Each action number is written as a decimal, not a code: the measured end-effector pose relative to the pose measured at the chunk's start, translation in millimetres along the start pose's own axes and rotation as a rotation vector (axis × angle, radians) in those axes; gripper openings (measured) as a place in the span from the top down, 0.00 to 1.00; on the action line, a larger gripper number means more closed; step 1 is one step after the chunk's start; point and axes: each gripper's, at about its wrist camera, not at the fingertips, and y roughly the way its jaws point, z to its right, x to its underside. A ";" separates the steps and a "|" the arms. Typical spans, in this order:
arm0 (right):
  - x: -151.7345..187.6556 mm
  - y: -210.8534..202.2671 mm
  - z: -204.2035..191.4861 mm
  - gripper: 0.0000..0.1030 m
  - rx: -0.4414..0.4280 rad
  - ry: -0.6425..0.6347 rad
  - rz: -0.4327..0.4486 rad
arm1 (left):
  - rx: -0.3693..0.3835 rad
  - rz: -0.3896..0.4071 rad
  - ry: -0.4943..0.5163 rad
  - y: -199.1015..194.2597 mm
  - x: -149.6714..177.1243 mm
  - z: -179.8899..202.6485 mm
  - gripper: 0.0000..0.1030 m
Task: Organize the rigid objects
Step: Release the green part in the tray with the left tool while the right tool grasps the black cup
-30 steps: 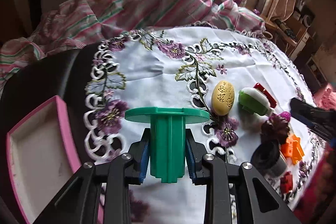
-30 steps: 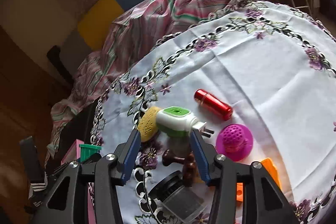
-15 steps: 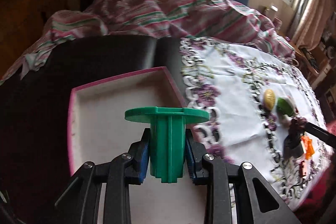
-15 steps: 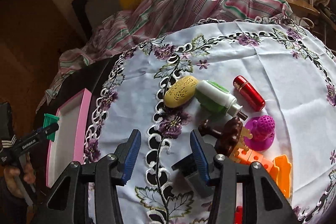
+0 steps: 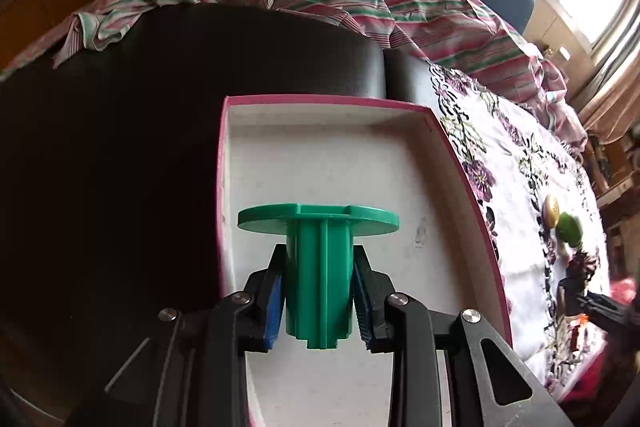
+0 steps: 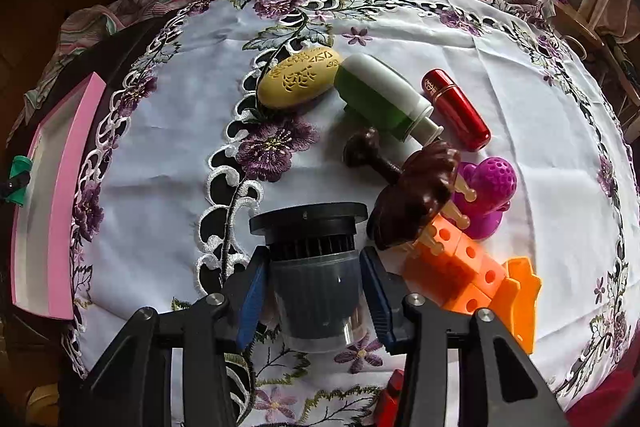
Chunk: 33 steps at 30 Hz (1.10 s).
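The left gripper clamps a green plastic flanged spool above the pink-rimmed white tray; the right gripper straddles, jaws wide, a dark ribbed cylinder.

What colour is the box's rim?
Pink, with a white inside; the box shows best in the left wrist view.

A round table carries a white cloth embroidered with purple flowers, leaving a bare dark part on one side. On that dark part lies a pink-rimmed box. On the cloth lie a yellow oval, a green-and-white plug, a red tube, a brown piece, a purple toy, orange blocks and a black canister.
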 end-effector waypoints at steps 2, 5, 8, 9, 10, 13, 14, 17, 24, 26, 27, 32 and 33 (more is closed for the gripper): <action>-0.7 -0.9 -1.4 0.56 0.009 -0.011 0.007 | 0.001 0.001 -0.008 -1.1 -3.6 -3.5 0.71; -2.1 -1.1 -3.0 0.56 0.015 -0.018 0.001 | 0.001 0.014 -0.014 -1.7 -10.9 -5.7 0.71; -3.1 -2.4 -4.1 0.56 0.012 -0.017 0.004 | -0.018 0.021 -0.019 3.3 -18.5 -4.4 0.71; -3.5 -2.6 -4.3 0.56 0.014 -0.019 0.006 | -0.032 0.018 -0.019 7.2 -23.1 -3.3 0.70; -3.5 -2.8 -5.3 0.56 0.018 -0.022 0.008 | -0.044 0.016 -0.024 10.2 -26.5 -3.2 0.70; -3.6 -2.6 -9.0 0.56 0.034 -0.039 0.013 | -0.060 0.014 -0.021 19.1 -36.7 0.6 0.70; -3.6 -2.7 -9.7 0.56 0.037 -0.043 0.014 | -0.073 0.016 -0.013 21.8 -39.9 2.3 0.70; -4.1 -2.5 -10.6 0.57 0.044 -0.051 0.017 | -0.102 0.008 -0.011 30.4 -45.4 1.3 0.70; -4.5 -1.5 -11.4 0.57 0.050 -0.058 0.021 | -0.144 0.006 -0.019 38.5 -42.7 -3.0 0.66; -4.7 -1.4 -10.3 0.57 0.044 -0.051 0.021 | -0.159 0.018 -0.003 34.9 -39.4 -1.4 0.66; -4.7 -1.1 -10.1 0.57 0.042 -0.049 0.020 | -0.167 0.025 0.008 32.6 -37.6 0.6 0.66; -4.0 0.9 -6.2 0.57 0.010 -0.031 0.015 | -0.219 0.097 0.036 6.5 -22.5 7.6 0.66; -3.5 2.0 -6.2 0.57 0.003 -0.030 0.010 | -0.230 0.124 0.047 -2.9 -17.1 11.1 0.66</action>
